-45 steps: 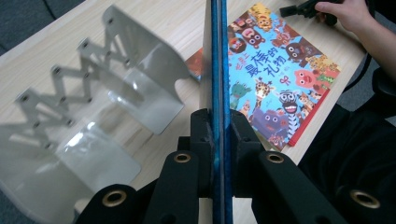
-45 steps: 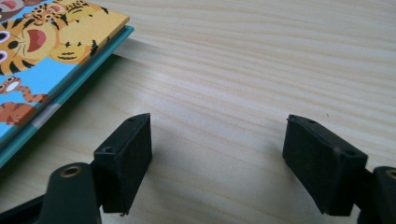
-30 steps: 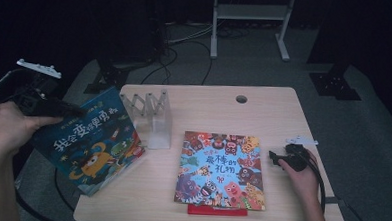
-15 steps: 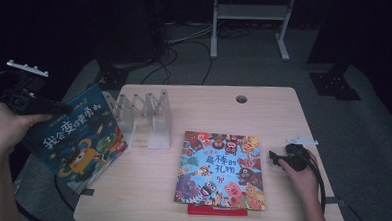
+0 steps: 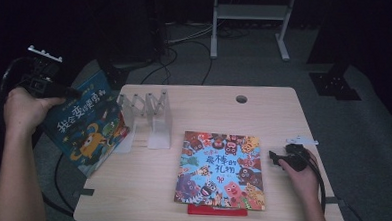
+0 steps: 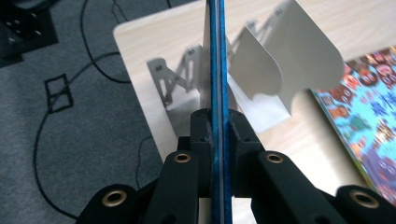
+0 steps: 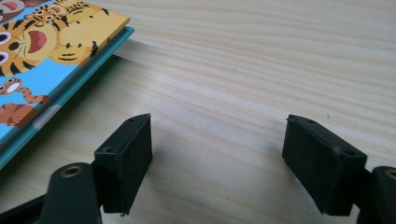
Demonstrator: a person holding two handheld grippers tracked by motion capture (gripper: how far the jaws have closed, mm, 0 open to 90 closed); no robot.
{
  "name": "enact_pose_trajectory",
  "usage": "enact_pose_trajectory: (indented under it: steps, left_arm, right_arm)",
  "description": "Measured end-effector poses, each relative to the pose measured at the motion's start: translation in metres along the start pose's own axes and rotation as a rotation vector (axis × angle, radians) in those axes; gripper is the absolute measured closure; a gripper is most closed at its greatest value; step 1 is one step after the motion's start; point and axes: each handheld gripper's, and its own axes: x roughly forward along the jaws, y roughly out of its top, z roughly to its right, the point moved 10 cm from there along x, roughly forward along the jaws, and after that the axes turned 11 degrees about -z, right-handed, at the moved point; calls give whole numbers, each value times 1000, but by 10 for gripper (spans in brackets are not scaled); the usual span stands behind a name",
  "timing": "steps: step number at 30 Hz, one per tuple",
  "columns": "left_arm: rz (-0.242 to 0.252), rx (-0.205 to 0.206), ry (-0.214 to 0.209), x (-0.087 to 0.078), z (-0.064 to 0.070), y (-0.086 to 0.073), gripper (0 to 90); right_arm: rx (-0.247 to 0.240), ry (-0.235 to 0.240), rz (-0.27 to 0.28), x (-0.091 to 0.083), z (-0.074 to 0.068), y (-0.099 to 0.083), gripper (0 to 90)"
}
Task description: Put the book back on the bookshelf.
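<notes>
My left gripper (image 5: 67, 92) is shut on the top edge of a blue picture book (image 5: 85, 125), which hangs tilted over the table's left edge, just left of a white folding book rack (image 5: 148, 116). In the left gripper view the book's thin blue edge (image 6: 217, 56) runs straight up between the closed jaws, with the rack's dividers (image 6: 280, 60) behind it. A colourful animal book (image 5: 220, 169) lies flat mid-table on a red book (image 5: 214, 210). My right gripper (image 5: 274, 156) rests open on the wood right of it; the tiger corner of that book (image 7: 42, 42) lies beyond its left jaw.
The light wooden table (image 5: 264, 108) has a cable hole (image 5: 241, 99) near its far edge. Black cables (image 5: 187, 45) trail over the grey floor behind, and a white stand (image 5: 248, 22) rises there. Bare wood lies at the table's right and back.
My left hand has pulled the blue book up and to the left, off the table surface and toward the rack's left end. The right gripper has stayed put.
</notes>
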Motion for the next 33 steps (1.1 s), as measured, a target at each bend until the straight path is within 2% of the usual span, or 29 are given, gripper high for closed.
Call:
enact_pose_trajectory:
  steps: [9,15,21,28,30,33]
  left_arm:
    - [25,-51,20,14,-11,23,824]
    - [32,-67,40,18,-13,30,823]
    - [29,-74,38,18,-15,31,820]
    - [31,-56,33,16,-15,29,806]
    - [38,-55,23,12,-14,29,788]
    - [53,-48,32,2,-13,32,764]
  right_arm:
    - [0,-1,-1,0,0,0,233]
    - [0,-1,-1,0,0,0,233]
    - [1,-1,1,0,0,0,232]
    - [0,-1,-1,0,0,0,232]
    - [-1,-1,-1,0,0,0,232]
    - [0,-1,-1,0,0,0,232]
